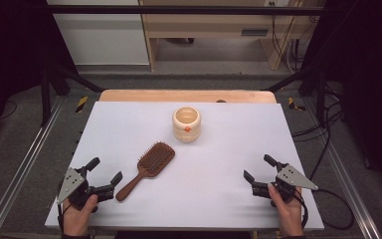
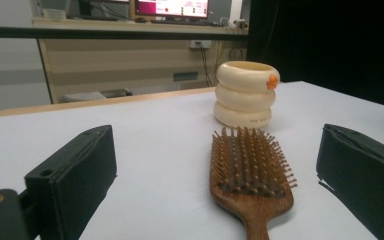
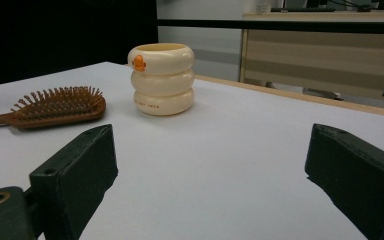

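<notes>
A brown wooden hairbrush (image 1: pixel 148 163) lies bristles up on the white table (image 1: pixel 229 149), its handle pointing to the front left. Behind it stands a cream ribbed cup (image 1: pixel 186 124) with an orange dot. My left gripper (image 1: pixel 104 170) rests open at the front left, just left of the brush handle; its jaws frame the hairbrush (image 2: pixel 250 175) and the cup (image 2: pixel 245 94) beyond. At the front right my right gripper (image 1: pixel 259 167) stands open with nothing between its jaws; it faces the cup (image 3: pixel 162 79) with the hairbrush (image 3: pixel 55 107) off to the left.
A strip of wooden tabletop (image 1: pixel 186 95) shows past the white sheet's far edge. Metal rails (image 1: pixel 25 159) run along both sides. Cabinets (image 1: pixel 209 25) and cables stand on the floor beyond. A black cable (image 1: pixel 335 204) trails from the right gripper.
</notes>
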Available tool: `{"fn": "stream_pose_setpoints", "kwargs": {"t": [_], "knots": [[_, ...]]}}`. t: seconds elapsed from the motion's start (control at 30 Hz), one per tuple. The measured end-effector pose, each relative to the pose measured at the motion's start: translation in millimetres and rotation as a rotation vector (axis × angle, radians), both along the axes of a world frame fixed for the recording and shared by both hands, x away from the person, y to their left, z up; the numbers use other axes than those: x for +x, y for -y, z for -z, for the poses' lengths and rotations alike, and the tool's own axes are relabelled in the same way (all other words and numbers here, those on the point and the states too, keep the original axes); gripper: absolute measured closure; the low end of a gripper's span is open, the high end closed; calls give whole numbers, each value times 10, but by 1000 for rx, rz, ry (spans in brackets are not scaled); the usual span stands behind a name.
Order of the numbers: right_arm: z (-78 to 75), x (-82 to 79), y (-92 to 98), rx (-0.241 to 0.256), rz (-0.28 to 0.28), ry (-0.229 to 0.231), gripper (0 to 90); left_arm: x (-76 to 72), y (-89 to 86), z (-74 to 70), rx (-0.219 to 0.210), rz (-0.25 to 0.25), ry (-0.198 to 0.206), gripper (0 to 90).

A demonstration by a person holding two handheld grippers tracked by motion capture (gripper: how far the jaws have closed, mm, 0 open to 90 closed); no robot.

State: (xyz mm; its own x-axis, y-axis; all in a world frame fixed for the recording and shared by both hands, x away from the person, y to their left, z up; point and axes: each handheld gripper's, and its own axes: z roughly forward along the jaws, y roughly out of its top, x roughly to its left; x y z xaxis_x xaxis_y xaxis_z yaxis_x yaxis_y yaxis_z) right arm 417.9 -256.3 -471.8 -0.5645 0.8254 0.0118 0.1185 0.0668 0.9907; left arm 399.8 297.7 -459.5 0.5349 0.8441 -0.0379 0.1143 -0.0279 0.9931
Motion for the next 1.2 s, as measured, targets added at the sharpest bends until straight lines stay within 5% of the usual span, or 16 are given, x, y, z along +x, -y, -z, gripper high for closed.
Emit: {"fn": "stream_pose_setpoints", "kwargs": {"t": [0.23,0.47,0.6,0.73,1.0,1.2], "knots": [[-5,-3,9,-1,8,5,65,-1,51,11,29,22,-36,28],[-4,-6,-4,-5,10,7,65,-65,176,2,134,20,-98,38],[-4,-4,-2,-5,10,6,65,-92,321,-22,152,40,-176,46],[-6,-4,-8,-4,5,6,64,-113,426,-55,190,59,-209,46],[-32,-3,-20,-7,2,21,61,-90,599,-216,289,87,-283,48],[-22,-8,-46,-2,-6,18,57,-81,680,-442,305,125,-333,55]]}}
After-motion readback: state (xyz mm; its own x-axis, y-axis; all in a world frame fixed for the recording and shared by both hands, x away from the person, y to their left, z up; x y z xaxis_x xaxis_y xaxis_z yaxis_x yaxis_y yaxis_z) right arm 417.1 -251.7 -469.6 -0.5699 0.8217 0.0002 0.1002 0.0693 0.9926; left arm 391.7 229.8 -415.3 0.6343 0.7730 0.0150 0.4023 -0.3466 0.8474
